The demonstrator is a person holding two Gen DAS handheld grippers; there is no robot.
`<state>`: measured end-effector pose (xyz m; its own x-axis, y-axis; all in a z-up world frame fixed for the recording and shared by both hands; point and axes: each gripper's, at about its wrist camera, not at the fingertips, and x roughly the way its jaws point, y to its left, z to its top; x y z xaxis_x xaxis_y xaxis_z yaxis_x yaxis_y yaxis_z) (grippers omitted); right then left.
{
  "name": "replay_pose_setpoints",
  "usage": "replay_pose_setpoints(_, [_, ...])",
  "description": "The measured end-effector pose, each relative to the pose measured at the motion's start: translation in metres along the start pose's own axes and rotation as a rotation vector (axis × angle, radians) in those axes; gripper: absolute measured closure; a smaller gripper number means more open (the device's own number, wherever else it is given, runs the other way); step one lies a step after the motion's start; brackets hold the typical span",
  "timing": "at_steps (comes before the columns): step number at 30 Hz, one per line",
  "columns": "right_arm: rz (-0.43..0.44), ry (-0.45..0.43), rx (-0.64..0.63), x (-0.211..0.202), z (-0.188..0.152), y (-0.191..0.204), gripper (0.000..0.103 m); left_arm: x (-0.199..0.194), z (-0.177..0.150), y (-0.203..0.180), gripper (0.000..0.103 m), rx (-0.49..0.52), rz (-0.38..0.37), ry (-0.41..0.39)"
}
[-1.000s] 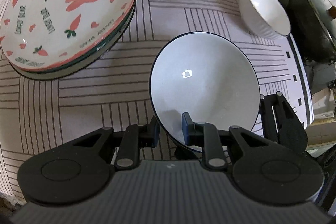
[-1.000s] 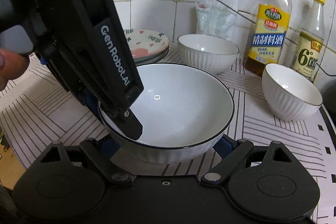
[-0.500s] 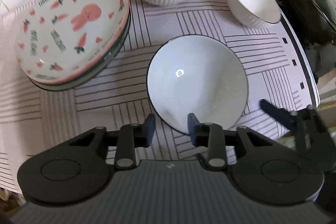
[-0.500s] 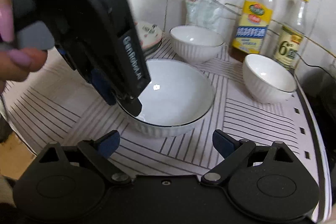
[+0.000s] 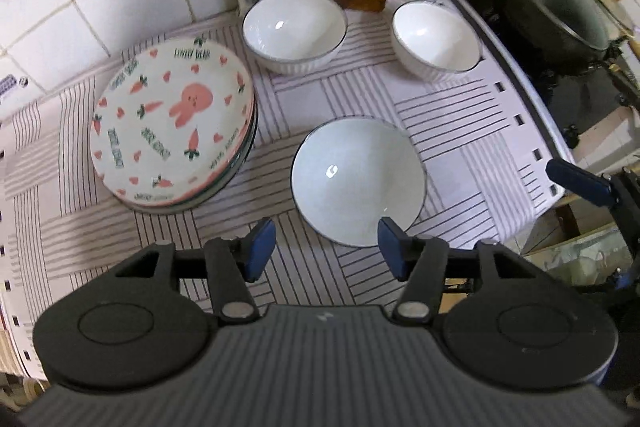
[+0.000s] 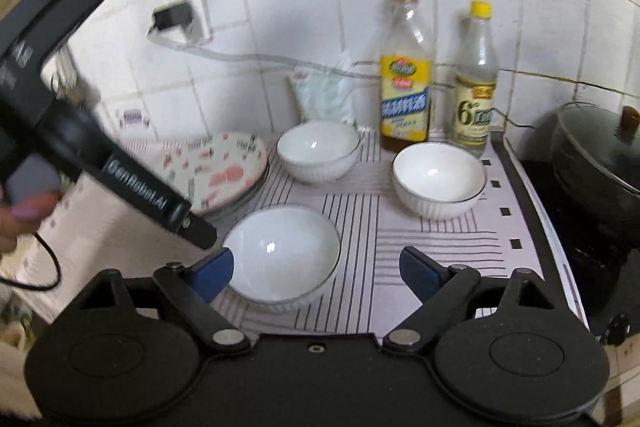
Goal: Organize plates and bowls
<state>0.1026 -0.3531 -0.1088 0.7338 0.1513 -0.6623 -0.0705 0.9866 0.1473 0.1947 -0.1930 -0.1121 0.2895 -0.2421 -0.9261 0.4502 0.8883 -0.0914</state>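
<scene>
White bowl (image 5: 357, 180) now sits free at frame centre; left gripper (image 5: 326, 247), jaws just opening, and wide-open right gripper (image 6: 316, 273) have lifted away empty. Only right view shows a hand (image 6: 24, 223).

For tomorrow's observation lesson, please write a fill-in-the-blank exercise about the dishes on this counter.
1. The number of white bowls on the striped mat is ___.
2. The top plate of the stack shows a pink ___.
3. The near bowl is held by ___ gripper.
4. The bottles stand against the ___ wall.

Missing words: three; rabbit; neither; tiled
</scene>
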Motion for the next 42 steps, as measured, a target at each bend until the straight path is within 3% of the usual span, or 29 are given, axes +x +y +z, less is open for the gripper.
replay_pose_setpoints(13, [-0.017, -0.067, 0.326, 0.005, 0.032, -0.042, 0.026, -0.005, 0.070, -0.005, 0.043, 0.023, -0.176, -0.101])
replay_pose_setpoints(17, [-0.046, -0.072, 0.514, 0.030, 0.031, -0.068, 0.034, 0.018, 0.093, -0.010, 0.042, -0.008, -0.163, -0.079])
replay_pose_setpoints(24, [-0.083, -0.071, 0.785, 0.078, 0.018, -0.109, 0.042, 0.069, 0.128, -0.028, 0.042, 0.053, -0.136, -0.059])
replay_pose_setpoints(27, [-0.179, -0.101, 0.791, 0.100, 0.013, -0.113, 0.043, 0.097, 0.140, -0.033, 0.042, 0.053, -0.145, -0.043])
replay_pose_setpoints(32, [-0.229, -0.087, 0.845, 0.140, 0.007, -0.122, 0.050, 0.131, 0.153, -0.043, 0.042, 0.071, -0.140, -0.033])
replay_pose_setpoints(39, [-0.296, -0.037, 0.859, 0.157, 0.007, -0.132, 0.078, 0.159, 0.161, -0.059, 0.044, 0.138, -0.124, -0.017])
replay_pose_setpoints(42, [-0.290, -0.036, 0.871, 0.156, 0.006, -0.134, 0.079, 0.162, 0.162, -0.064, 0.045, 0.165, -0.122, -0.027])
